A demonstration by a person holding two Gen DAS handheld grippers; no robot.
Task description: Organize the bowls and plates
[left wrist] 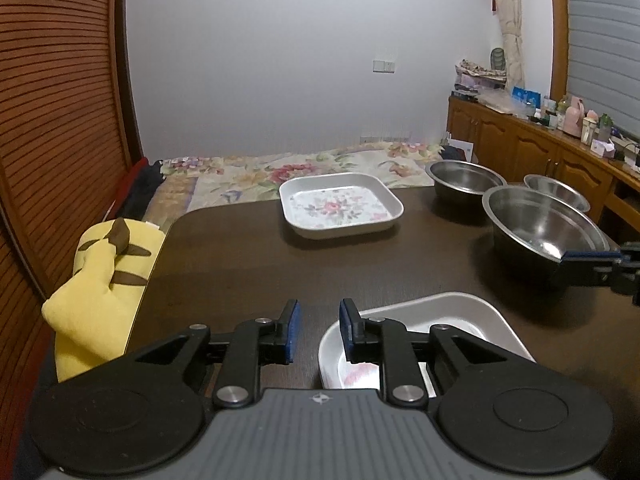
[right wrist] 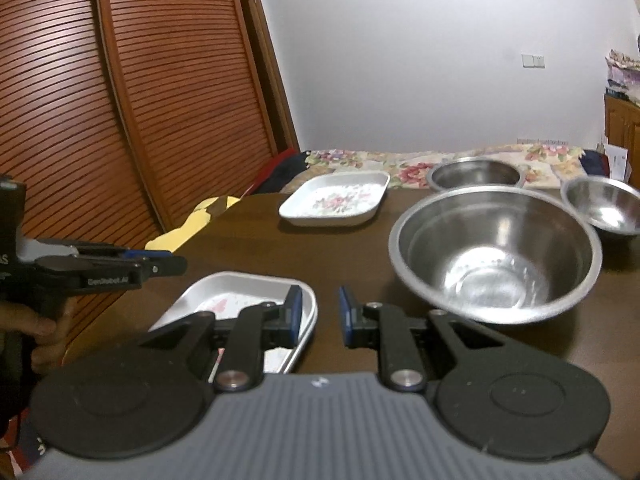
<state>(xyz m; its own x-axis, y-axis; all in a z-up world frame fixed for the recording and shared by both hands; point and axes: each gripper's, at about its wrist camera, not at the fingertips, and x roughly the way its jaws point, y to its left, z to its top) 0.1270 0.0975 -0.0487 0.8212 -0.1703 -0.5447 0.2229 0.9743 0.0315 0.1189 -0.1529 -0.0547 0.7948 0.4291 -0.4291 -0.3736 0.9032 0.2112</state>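
A white square floral plate (left wrist: 340, 204) (right wrist: 336, 199) lies at the far middle of the dark table (left wrist: 240, 260). A second white square plate (left wrist: 440, 320) (right wrist: 240, 292) lies at the near edge under my grippers. Three steel bowls stand at the right: a large one (left wrist: 540, 224) (right wrist: 496, 248), a far one (left wrist: 464, 178) (right wrist: 476, 174) and a small one (left wrist: 560, 190) (right wrist: 604, 204). My left gripper (left wrist: 319, 330) is open and empty over the near plate's left rim. My right gripper (right wrist: 318, 316) is open and empty between the near plate and the large bowl.
A yellow plush toy (left wrist: 100, 280) lies off the table's left edge. A bed with a floral cover (left wrist: 320, 168) lies beyond the table. A wooden louvred wardrobe (right wrist: 140, 100) stands at the left, a cluttered wooden sideboard (left wrist: 540, 140) at the right.
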